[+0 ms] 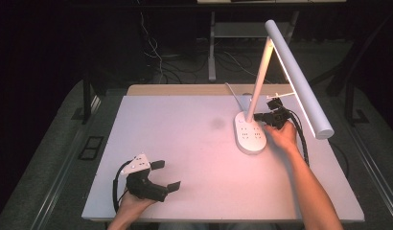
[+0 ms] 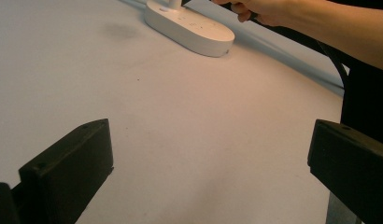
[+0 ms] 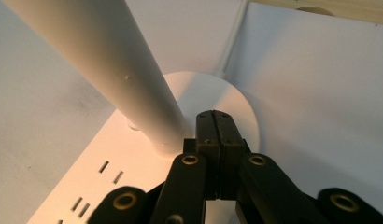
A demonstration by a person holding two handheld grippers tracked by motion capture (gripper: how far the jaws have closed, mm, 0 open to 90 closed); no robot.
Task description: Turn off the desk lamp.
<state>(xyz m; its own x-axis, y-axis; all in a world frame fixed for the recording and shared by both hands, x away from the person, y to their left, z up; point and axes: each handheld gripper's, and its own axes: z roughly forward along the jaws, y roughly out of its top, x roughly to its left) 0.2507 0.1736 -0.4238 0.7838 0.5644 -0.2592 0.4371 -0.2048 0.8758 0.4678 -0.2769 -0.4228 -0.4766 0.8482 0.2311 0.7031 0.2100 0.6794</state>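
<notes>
One white desk lamp (image 1: 252, 134) stands at the right rear of the worktop (image 1: 194, 143), its oval base carrying socket slots (image 3: 110, 171) that the right gripper view makes plain. There the right gripper (image 3: 216, 122) has its fingers pressed together, empty, over the base beside the stem. The left gripper (image 1: 165, 175) rests near the front left, fingers wide apart.

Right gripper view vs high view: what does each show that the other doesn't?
Right gripper view alone: the right hand-held gripper with jaws pressed shut beside the lamp stem, and the slot-shaped sockets in close-up.
High view alone: the lamp head, lit, the left hand-held gripper with jaws apart near the front edge, both forearms.
Both: the white lamp base, its cord, the white table.
</notes>
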